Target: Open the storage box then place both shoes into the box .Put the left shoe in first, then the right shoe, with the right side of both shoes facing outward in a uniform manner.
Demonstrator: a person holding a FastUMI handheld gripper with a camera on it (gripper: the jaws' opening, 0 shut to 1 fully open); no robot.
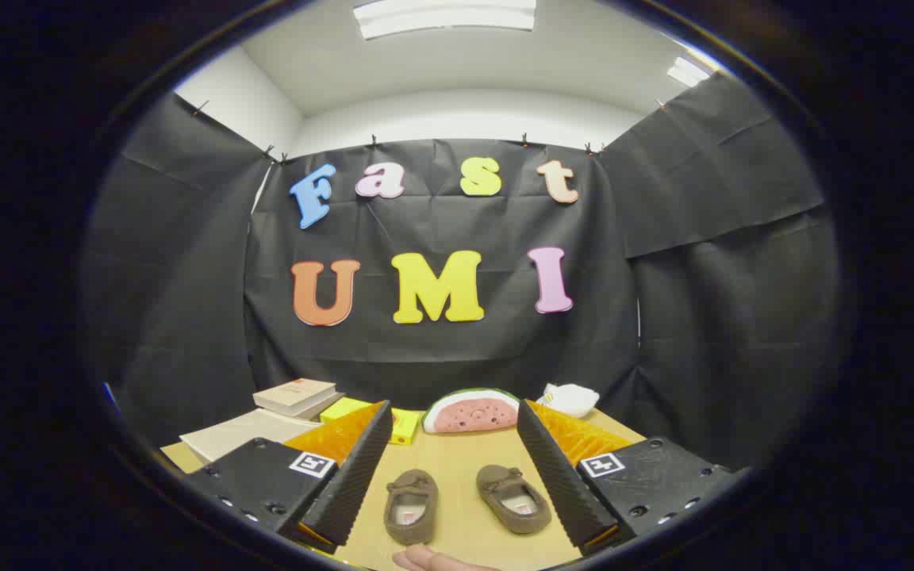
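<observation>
Two small brown shoes lie on the wooden table [457,460] between my fingers. The left one [410,494] points straight away from me, and the right one [513,497] is angled with its toe toward the left. My gripper [457,468] stands open, its fingers [350,476] spread wide to either side of the pair with nothing held. Part of a person's hand [433,560] shows just below the shoes.
Beyond the fingers sit a watermelon-slice plush [470,411], a yellow box [374,416], a white crumpled object [568,399], and a stack of books [294,396] with a flat beige sheet [239,432] beside it.
</observation>
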